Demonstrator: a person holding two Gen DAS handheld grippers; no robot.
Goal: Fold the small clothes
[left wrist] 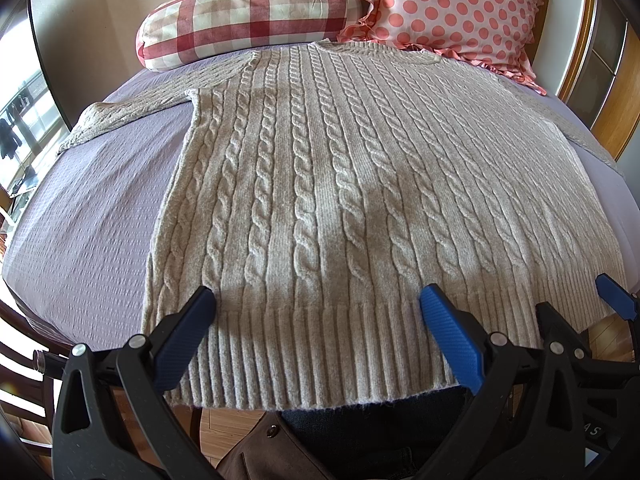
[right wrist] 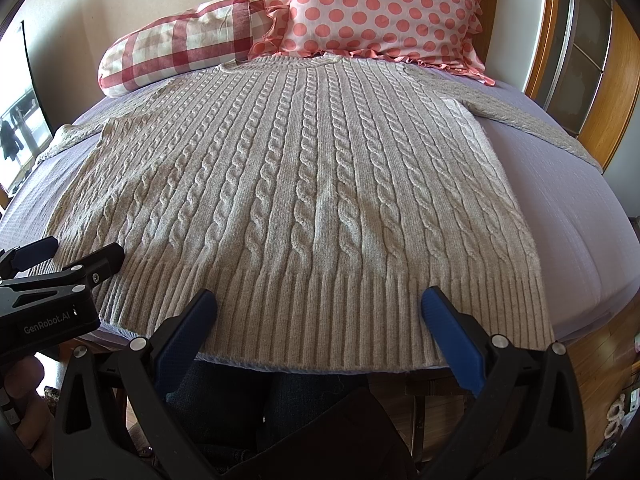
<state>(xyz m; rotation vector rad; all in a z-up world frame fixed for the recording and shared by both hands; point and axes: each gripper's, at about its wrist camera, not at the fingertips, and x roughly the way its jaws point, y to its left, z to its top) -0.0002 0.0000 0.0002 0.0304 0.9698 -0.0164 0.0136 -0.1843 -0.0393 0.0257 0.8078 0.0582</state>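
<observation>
A beige cable-knit sweater [left wrist: 340,184] lies flat on a lilac bed cover [left wrist: 88,216], neck toward the pillows, ribbed hem at the near edge. Both sleeves spread out to the sides. My left gripper [left wrist: 318,300] is open, fingers wide apart just above the hem, left of the middle. My right gripper [right wrist: 318,300] is open over the hem [right wrist: 320,320] toward the right. The right gripper's fingers [left wrist: 616,296] show at the right edge of the left wrist view. The left gripper's fingers [right wrist: 36,250] show at the left of the right wrist view.
A red checked bolster [left wrist: 248,16] and a pink polka-dot pillow [left wrist: 452,8] lie at the head of the bed. A wooden frame [right wrist: 604,92] stands at the right. The person's dark trousers [right wrist: 248,400] and wooden floor [left wrist: 228,428] lie below the bed's near edge.
</observation>
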